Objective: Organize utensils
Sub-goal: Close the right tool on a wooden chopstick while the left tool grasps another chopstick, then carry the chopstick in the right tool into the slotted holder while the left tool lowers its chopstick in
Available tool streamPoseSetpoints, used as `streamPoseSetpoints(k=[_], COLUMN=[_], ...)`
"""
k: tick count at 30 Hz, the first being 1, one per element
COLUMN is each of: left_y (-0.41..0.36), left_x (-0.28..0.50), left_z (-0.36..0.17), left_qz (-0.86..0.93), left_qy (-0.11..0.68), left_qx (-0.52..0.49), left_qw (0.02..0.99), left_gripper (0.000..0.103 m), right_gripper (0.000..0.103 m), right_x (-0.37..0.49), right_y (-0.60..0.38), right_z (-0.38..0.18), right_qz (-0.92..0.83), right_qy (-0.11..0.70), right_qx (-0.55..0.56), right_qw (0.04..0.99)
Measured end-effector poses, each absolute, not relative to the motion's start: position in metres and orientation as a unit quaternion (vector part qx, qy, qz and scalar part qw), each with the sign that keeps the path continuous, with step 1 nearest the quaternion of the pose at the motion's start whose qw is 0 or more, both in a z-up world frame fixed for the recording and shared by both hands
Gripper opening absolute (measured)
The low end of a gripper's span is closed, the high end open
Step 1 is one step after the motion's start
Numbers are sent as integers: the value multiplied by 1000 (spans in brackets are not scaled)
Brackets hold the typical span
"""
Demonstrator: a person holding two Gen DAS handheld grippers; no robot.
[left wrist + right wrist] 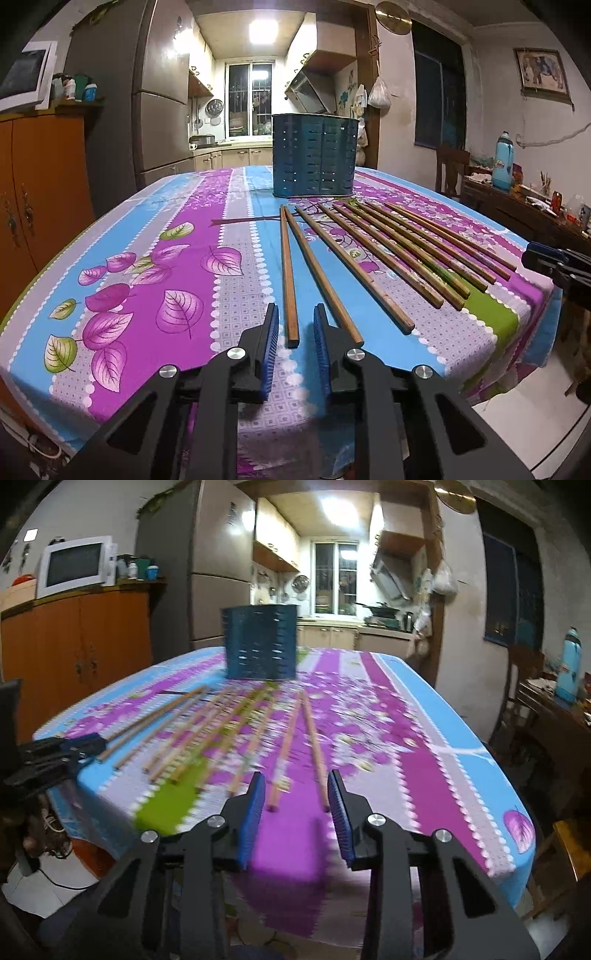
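Observation:
Several wooden chopsticks (391, 251) lie fanned out on the flowered tablecloth (166, 258), tips toward a blue perforated utensil holder (314, 159) standing upright at the far side. My left gripper (294, 314) is open, its blue pads either side of the near end of the leftmost chopstick (289, 280). My right gripper (296, 784) is open and empty, just short of the near ends of the two rightmost chopsticks (314, 746). The holder (261, 646) also shows in the blurred right wrist view. Each gripper shows at the edge of the other's view: the right gripper (554, 262), the left gripper (55, 753).
The table's near edge (258, 402) runs just under both grippers. An orange cabinet (81, 646) with a microwave (75, 565) stands to the left, a fridge (162, 96) behind it. A side table with a blue bottle (503, 160) stands to the right.

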State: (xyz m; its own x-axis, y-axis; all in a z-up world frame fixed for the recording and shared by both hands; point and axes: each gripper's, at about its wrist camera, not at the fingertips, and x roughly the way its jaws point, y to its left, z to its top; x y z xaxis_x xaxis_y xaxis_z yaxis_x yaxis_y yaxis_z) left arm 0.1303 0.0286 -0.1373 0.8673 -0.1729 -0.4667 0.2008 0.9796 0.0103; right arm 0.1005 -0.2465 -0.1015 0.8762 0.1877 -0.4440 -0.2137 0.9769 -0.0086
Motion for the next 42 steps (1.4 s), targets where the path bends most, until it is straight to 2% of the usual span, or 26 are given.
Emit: streamPoseSetpoints(k=[5,14,22,24,25,27,36,42], left_y=[28,23,20,20,20,21,21,23], left_x=[129,137,134,134,134,133,122,115], left_z=[-138,-139,-140,-141,-141,-140,-126,-86], left_qz=[-96,-88,-76,-75,-73,-71,-81,-87], left_qy=[233,228,221,220,219,220,216,181], left_qx=[22,27,33,32,32,29,34,29], left_qw=[967,969,972,972,972,972,972,979], left_gripper=[21,21,21,21,14,8,7,7], right_gripper=[21,12,10,6,5,5,5,5], right_x=[114,127,122,122,122,122,110,99], right_y=[-261,-267,-271,-271,-271,-272,-273,-276], right_z=[-113,-121,-123,-123,-124,-124,-91,-47], right_qz=[117,147,158,158,156,154,145,139], right_qy=[237,242,236,233,232,230,193,150], right_qx=[-16,-16,-11,-7,-3,5,5,-14], right_qw=[964,959,959,960,960,961,971,979])
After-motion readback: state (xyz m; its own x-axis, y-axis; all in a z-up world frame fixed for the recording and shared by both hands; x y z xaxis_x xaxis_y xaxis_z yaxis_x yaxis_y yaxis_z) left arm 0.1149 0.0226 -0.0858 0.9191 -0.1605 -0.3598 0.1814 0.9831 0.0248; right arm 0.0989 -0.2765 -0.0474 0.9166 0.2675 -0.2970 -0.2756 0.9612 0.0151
